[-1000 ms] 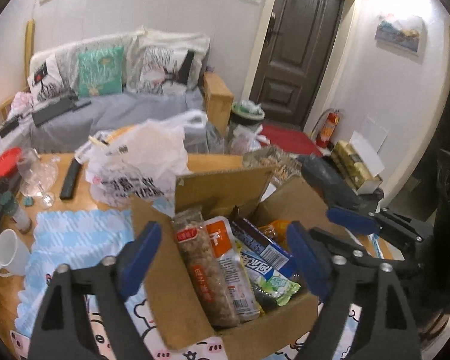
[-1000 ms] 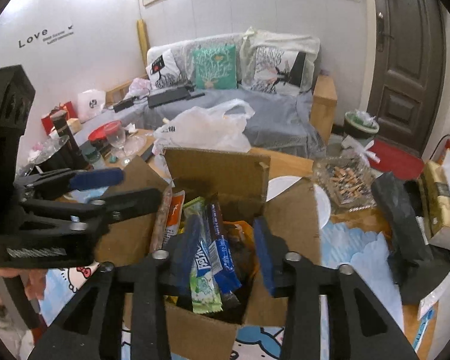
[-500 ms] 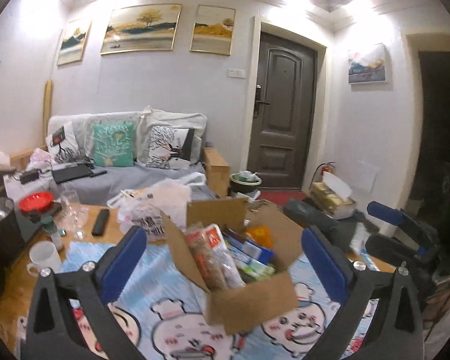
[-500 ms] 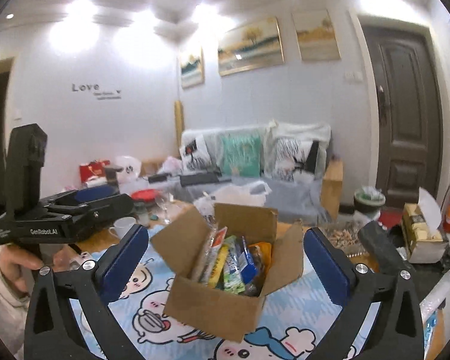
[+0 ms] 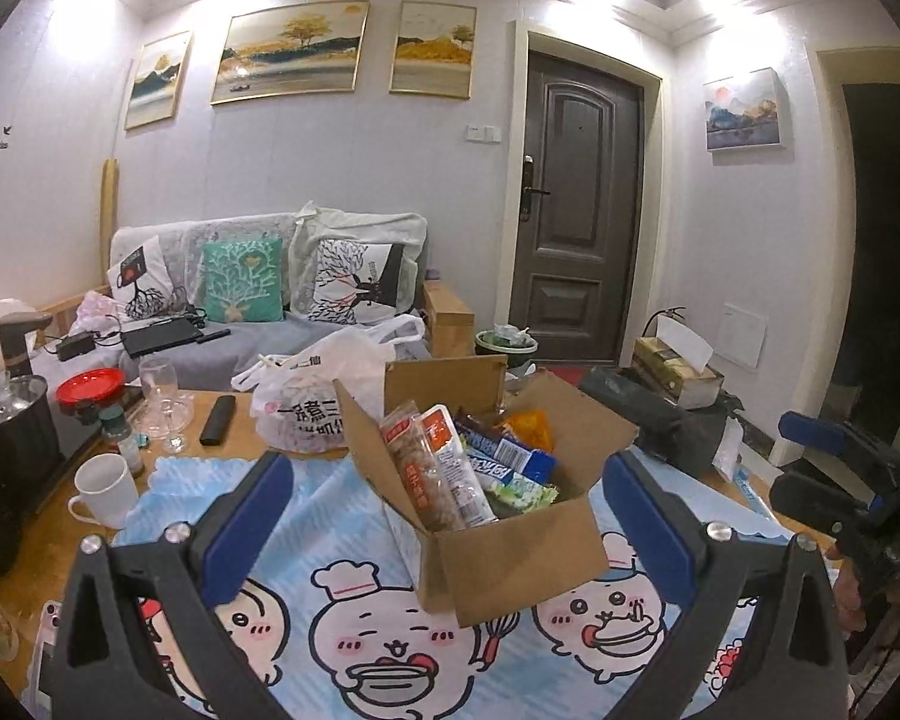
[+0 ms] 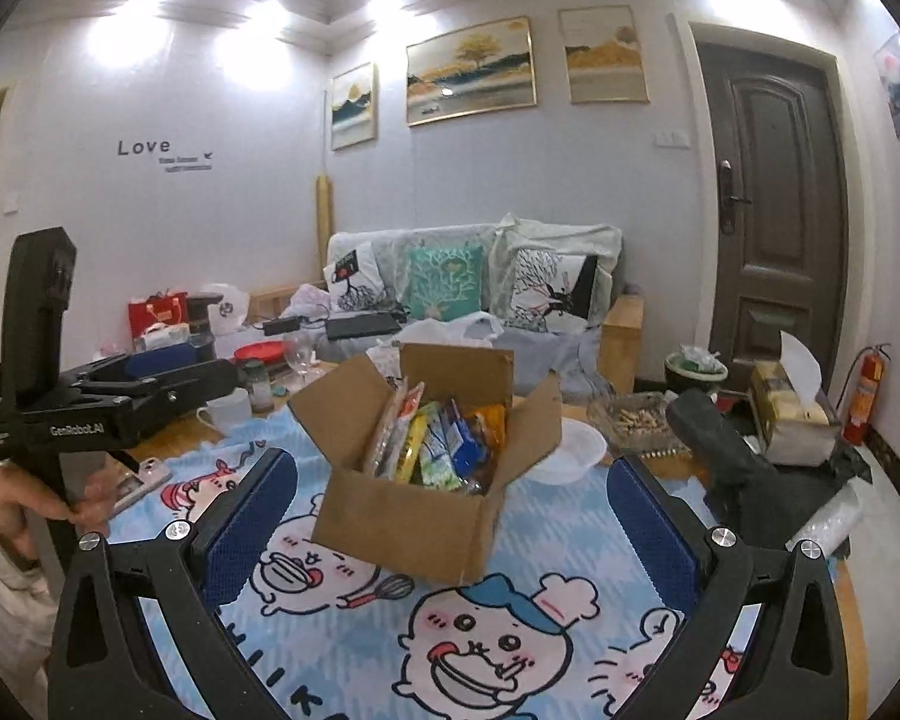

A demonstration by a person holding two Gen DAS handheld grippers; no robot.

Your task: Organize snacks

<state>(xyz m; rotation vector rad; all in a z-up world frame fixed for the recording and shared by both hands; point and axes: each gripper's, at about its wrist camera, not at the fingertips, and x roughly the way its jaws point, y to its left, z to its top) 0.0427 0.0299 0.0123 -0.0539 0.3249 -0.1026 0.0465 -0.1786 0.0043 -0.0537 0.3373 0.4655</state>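
Note:
An open cardboard box [image 5: 510, 546] stands on a blue cartoon tablecloth [image 5: 354, 618], packed with upright snack packets [image 5: 444, 468]. It also shows in the right wrist view [image 6: 402, 522], with its snack packets [image 6: 438, 444]. My left gripper [image 5: 447, 516] is open and empty, pulled back from the box. My right gripper [image 6: 450, 516] is open and empty, also back from the box. The left gripper's body [image 6: 120, 390] shows at the left of the right wrist view; the right gripper's body [image 5: 840, 480] shows at the right of the left wrist view.
A white plastic bag [image 5: 318, 390], a remote [image 5: 217, 419], wine glasses [image 5: 162, 402], a white mug [image 5: 105, 489] and a black kettle [image 5: 12, 438] stand left of the box. A white bowl [image 6: 570, 450], a tissue box [image 6: 792, 414] and a black bag [image 6: 726, 450] lie to its right.
Both grippers have pulled up and back from the box, from close over it to well clear. The right gripper's fingers have opened wide.

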